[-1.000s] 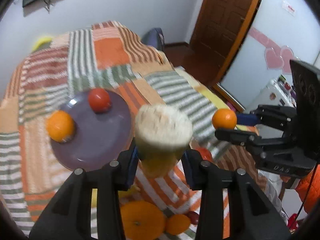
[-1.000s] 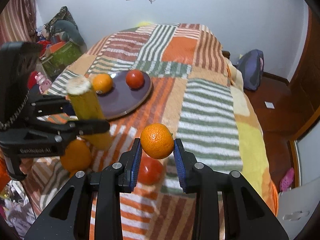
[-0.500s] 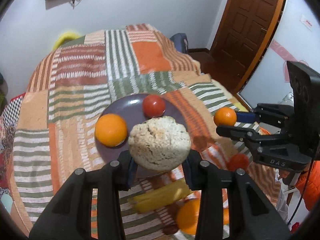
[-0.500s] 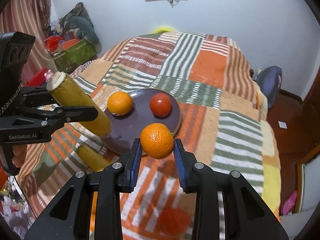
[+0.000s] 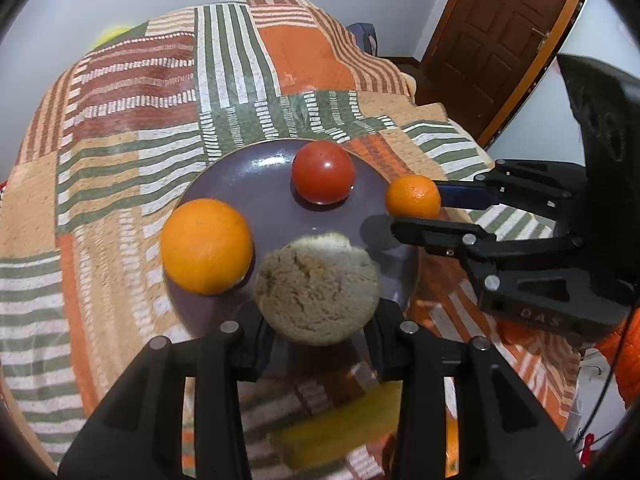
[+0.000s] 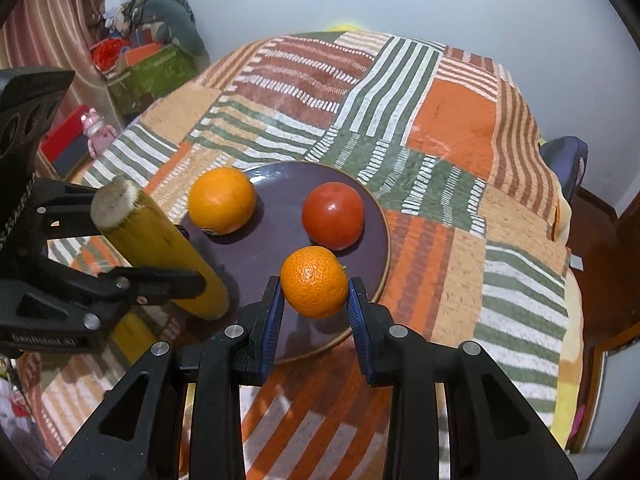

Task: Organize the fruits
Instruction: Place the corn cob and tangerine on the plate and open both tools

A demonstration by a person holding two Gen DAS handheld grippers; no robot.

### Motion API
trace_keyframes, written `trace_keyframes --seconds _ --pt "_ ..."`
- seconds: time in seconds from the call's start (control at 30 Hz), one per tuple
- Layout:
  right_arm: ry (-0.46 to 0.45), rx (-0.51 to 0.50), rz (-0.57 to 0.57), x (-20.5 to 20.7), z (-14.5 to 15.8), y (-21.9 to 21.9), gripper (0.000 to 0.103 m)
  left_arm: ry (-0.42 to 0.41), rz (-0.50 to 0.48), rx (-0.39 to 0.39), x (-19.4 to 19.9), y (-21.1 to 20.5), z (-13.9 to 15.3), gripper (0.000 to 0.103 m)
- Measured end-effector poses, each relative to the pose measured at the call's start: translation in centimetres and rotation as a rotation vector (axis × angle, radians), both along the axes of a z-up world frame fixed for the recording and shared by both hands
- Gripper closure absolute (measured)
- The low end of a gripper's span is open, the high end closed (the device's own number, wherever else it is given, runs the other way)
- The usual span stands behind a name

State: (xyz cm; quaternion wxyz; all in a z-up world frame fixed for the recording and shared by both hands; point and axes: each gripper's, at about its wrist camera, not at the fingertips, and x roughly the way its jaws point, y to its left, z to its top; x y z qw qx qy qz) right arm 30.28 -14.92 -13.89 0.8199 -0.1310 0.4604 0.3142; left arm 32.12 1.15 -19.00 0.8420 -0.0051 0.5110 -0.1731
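A purple plate [image 5: 256, 172] [image 6: 280, 184] lies on the striped bedspread and holds a large orange [image 5: 206, 246] [image 6: 222, 206] and a red tomato [image 5: 322, 178] [image 6: 333, 216]. My left gripper [image 5: 318, 312] is shut on a yellow cut stalk, a sugarcane-like piece [image 5: 316, 288] [image 6: 156, 248], held over the plate's near edge. My right gripper [image 6: 315, 296] is shut on a small mandarin [image 6: 314, 282] [image 5: 413, 196], held above the plate's right side, beside the tomato.
A second yellow stalk piece [image 5: 340, 428] lies on the bedspread below my left gripper, with orange fruit partly visible near it. Boxes and toys [image 6: 148, 64] sit on the floor at the left. A wooden door [image 5: 492, 36] stands at the right.
Both grippers have moved forward and down toward the plate with their loads. The plate, orange and tomato now look larger and closer.
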Motion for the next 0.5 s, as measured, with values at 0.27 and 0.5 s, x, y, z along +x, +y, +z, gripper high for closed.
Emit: trace_keyframes --seconds 0.27,0.5 --pt "0.022 -0.035 0.028 1.4 -1.5 0.7 0.073 0.003 0.050 -0.042 3.3 0.2 -0.7 0.065" --pt "0.047 -0.030 0.036 2.2 -2.3 1.0 0.073 0.016 0.080 -0.039 4.8 0.2 -1.8 0.065"
